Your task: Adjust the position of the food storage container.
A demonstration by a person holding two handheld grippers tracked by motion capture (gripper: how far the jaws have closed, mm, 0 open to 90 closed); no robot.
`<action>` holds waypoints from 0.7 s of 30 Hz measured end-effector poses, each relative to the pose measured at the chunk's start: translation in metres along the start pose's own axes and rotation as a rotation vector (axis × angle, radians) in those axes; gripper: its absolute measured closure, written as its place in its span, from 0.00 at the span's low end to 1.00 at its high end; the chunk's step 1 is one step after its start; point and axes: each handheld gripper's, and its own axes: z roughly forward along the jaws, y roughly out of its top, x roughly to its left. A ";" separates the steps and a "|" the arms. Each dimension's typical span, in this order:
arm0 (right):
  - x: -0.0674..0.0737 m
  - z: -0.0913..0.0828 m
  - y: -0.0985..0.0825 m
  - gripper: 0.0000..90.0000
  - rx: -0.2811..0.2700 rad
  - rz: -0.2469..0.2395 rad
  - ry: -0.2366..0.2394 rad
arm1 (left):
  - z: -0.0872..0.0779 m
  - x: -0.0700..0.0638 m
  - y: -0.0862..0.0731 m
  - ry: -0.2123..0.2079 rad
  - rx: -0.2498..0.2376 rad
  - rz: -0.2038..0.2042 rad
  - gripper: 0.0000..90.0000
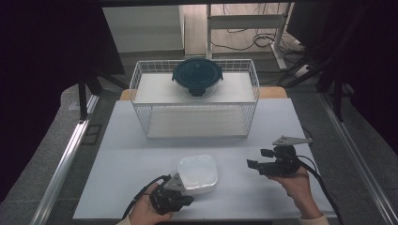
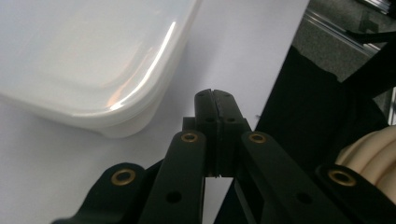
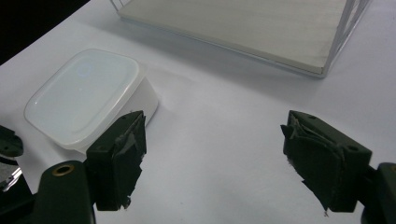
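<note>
White tabletop [image 1: 141, 154] is carrying everything, with nothing on the move yet.

Wire shelf rack [image 1: 195, 98] is sitting at the far half of the table, two tiers. A round glass container with a dark clip lid [image 1: 197, 76] is resting on its upper tier; the lower tier is lying bare.

White plastic food box [image 1: 197, 174], square with rounded corners and lid on, is sitting flat on the table near the front edge, well short of the rack. It looks like the piece being worked.

Left gripper [image 1: 180, 193] is sitting just at the box's near-left corner; in the left gripper view its jaws are standing pressed together with nothing between them, tips pointing past the box's corner [image 2: 121, 116], not clamping it. Whether it is touching the box wall is not clear.

Right gripper [image 1: 260, 163] is hanging to the right of the box, apart from it, jaws standing wide and empty, with the box [image 3: 88, 98] ahead of its left jaw.

Judgement: early stage. Box is not being gripped or lifted and nothing is being placed. Left to do, likely: get a hold on the box, then carry it to the rack.
</note>
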 end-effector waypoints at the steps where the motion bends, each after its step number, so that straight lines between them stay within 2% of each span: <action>1: 0.000 0.000 0.000 0.23 0.002 0.001 -0.001 | 0.001 0.001 0.000 0.005 -0.002 -0.003 1.00; 4: -0.001 0.001 0.000 0.23 0.004 0.002 0.000 | 0.001 0.007 0.000 0.036 0.000 -0.018 1.00; 6: -0.001 0.001 -0.001 0.23 0.005 0.004 0.001 | 0.001 0.011 0.001 0.032 0.001 -0.029 1.00; 12: -0.001 0.000 -0.001 0.23 0.005 0.006 0.000 | 0.001 0.021 0.001 0.058 -0.001 -0.052 1.00; 21: -0.001 0.001 -0.001 0.23 0.004 0.007 -0.003 | -0.004 0.048 0.009 0.114 -0.013 -0.115 1.00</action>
